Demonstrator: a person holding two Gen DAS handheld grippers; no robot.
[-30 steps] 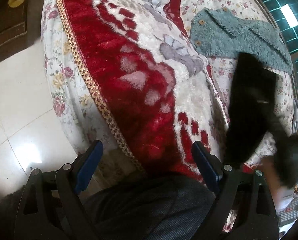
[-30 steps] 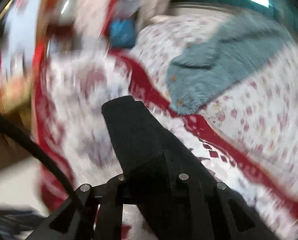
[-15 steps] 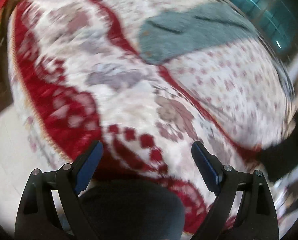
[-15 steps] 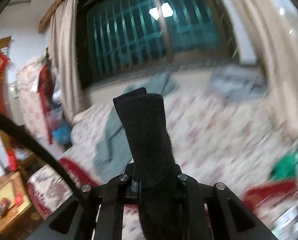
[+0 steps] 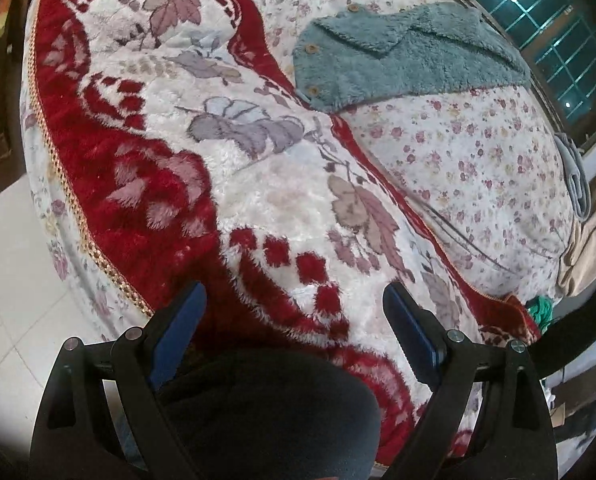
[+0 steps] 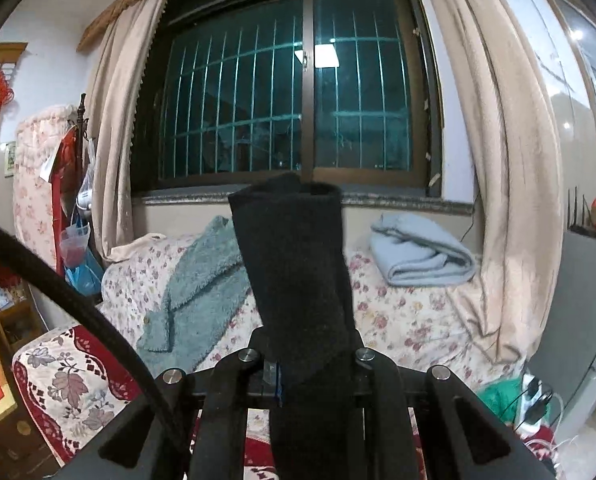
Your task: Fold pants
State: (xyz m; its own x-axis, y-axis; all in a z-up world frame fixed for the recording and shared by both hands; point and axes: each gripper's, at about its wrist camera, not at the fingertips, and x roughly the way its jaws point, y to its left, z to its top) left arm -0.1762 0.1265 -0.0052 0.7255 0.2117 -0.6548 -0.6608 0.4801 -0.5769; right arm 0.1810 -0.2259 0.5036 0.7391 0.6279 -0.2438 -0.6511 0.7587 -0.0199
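Note:
The black pants (image 6: pixel 298 272) are clamped in my right gripper (image 6: pixel 298 364), which is shut on them; a cuff end sticks up in front of the camera, held high above the bed. My left gripper (image 5: pixel 293 328) is open, its blue pads (image 5: pixel 177 328) wide apart above the red and white floral blanket (image 5: pixel 201 168). A dark rounded mass of fabric (image 5: pixel 265 412) lies just under the left gripper's base; I cannot tell whether it is part of the pants.
A teal fuzzy cardigan (image 5: pixel 402 64) lies on the floral sheet (image 5: pixel 478 168) at the far side, also in the right wrist view (image 6: pixel 201 292). A folded light blue blanket (image 6: pixel 418 256) sits by the window. Curtains (image 6: pixel 518 200) hang at right. White tiled floor (image 5: pixel 5 280) lies left of the bed.
My right gripper has swung up with the pants, from facing the bed to facing the window. My left gripper has shifted over the blanket and stays open.

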